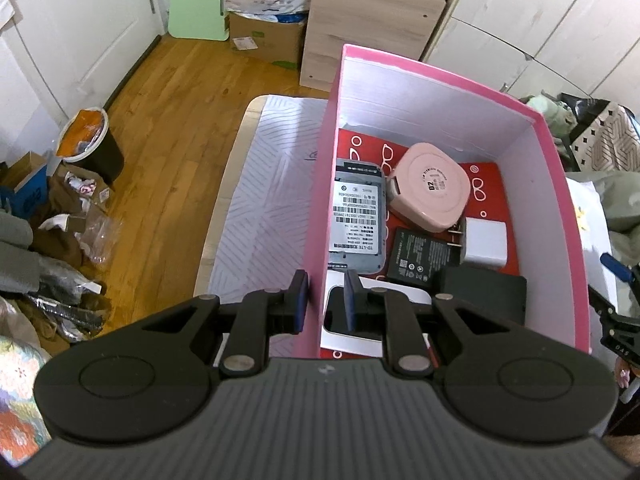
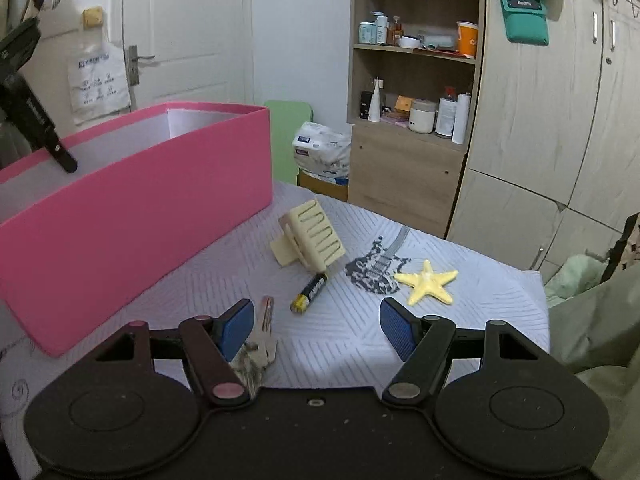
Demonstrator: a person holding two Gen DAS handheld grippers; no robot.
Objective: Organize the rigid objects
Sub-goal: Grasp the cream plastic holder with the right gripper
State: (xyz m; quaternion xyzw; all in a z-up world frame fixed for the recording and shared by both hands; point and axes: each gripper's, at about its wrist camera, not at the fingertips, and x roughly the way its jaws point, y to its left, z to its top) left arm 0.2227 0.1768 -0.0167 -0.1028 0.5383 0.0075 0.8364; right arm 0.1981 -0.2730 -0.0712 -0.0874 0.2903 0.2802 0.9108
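1. Left gripper (image 1: 324, 300): jaws drawn narrow, one pad on each side of the left wall of the pink box (image 1: 560, 184), clamping that wall.
2. White-rimmed device (image 1: 376, 320): lies in the box directly under the left gripper's inner finger; what it is cannot be told.
3. Black block (image 1: 488, 292): just right of that finger, on the box floor.
4. Black battery pack (image 1: 420, 256): just beyond the white-rimmed device, label up.
5. White plug adapter (image 1: 484, 242): right of the battery pack, prongs toward it.
6. Grey labelled device (image 1: 356, 220): ahead of the left gripper, along the clamped wall.
7. Pink rounded case (image 1: 430, 188): farthest in the box, beside the grey device.
8. Right gripper (image 2: 316, 328): jaws wide, nothing between the pads, low over the white quilted cover (image 2: 344, 340).
9. Small pale item with red stripes (image 2: 264, 332): just beside the right gripper's left finger; kind unclear.
10. Battery (image 2: 310, 290): ahead of the open jaws, lying flat.
11. Cream comb-like block (image 2: 314, 236): just beyond the battery, its corner touching it.
12. Yellow starfish (image 2: 428, 282): ahead and right of the right finger.
13. Pink box, outer side: ahead and left of the right gripper.
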